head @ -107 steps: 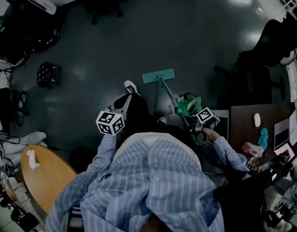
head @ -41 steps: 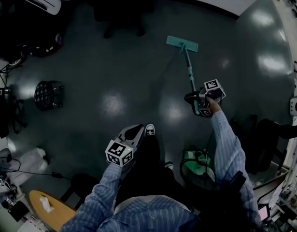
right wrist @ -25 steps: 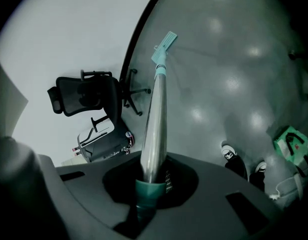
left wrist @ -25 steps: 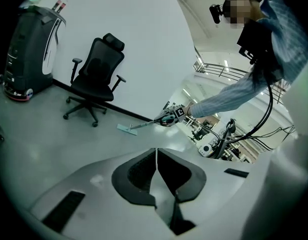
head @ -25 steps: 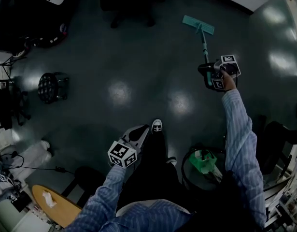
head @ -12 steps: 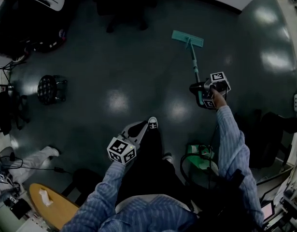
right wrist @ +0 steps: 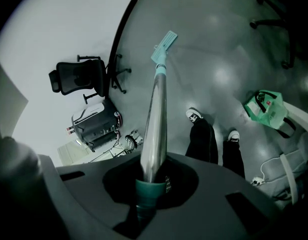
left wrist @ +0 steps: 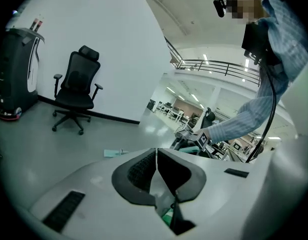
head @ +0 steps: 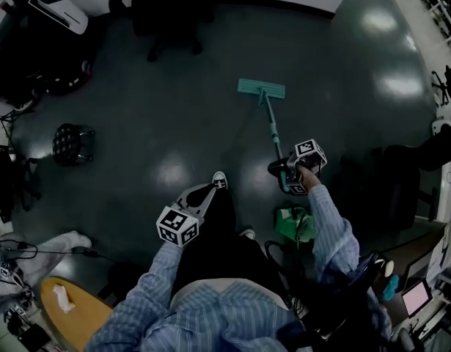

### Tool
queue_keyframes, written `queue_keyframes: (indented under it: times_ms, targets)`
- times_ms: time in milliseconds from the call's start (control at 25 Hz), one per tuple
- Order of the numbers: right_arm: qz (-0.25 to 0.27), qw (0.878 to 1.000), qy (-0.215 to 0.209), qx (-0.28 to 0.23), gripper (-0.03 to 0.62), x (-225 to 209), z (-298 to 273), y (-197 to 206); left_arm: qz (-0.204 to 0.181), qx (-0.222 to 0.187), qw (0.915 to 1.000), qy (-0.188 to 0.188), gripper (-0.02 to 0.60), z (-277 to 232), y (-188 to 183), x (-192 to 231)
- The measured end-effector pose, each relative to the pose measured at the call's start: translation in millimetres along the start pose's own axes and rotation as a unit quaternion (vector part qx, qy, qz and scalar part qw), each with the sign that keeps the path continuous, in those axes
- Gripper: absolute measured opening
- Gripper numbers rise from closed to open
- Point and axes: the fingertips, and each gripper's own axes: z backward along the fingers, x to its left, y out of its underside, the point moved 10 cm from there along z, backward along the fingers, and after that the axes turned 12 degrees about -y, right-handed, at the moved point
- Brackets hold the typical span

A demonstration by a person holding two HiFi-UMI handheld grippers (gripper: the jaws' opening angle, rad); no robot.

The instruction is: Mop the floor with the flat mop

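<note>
head view: your right gripper (head: 287, 176) clamps the mop handle (head: 271, 127) at its near end; it runs ahead and slightly left to the pad (head: 261, 88), lying on the floor (head: 174, 123). your left gripper (head: 198, 196) hangs well apart.
left gripper view: jaws together, empty.
right gripper view: the mop handle fills the jaws; the pad's underside is hidden.

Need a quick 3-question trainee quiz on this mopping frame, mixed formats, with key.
1. Multiple choice: the right gripper grips A) the mop handle B) a cloth C) nothing.
2. True or false: the left gripper also clamps the handle.
3. Fill in: the mop head lies flat on the ____.
Key: 1 A. 2 false, it is shut and empty. 3 floor.
</note>
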Motion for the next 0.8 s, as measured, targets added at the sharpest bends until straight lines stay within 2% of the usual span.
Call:
queue_keyframes:
  times_ms: [200,400,600,800]
  targets:
    - [0.000,1.000,0.013,0.020,0.025,-67,20,78,-0.020,-0.011,0.9997,-0.001,0.009,30,14,-30]
    - [-0.008,1.000,0.000,0.026,0.025,-123,42,154,-0.035,-0.020,0.9992,-0.001,0.009,59,31,-54]
    - [-0.029,0.999,-0.015,0.024,0.025,-168,69,232,-0.026,-0.028,0.9993,-0.002,0.009,89,51,-84]
    - [-0.039,0.998,-0.048,0.022,0.025,-227,89,284,-0.020,-0.029,0.9994,-0.002,0.009,106,83,-123]
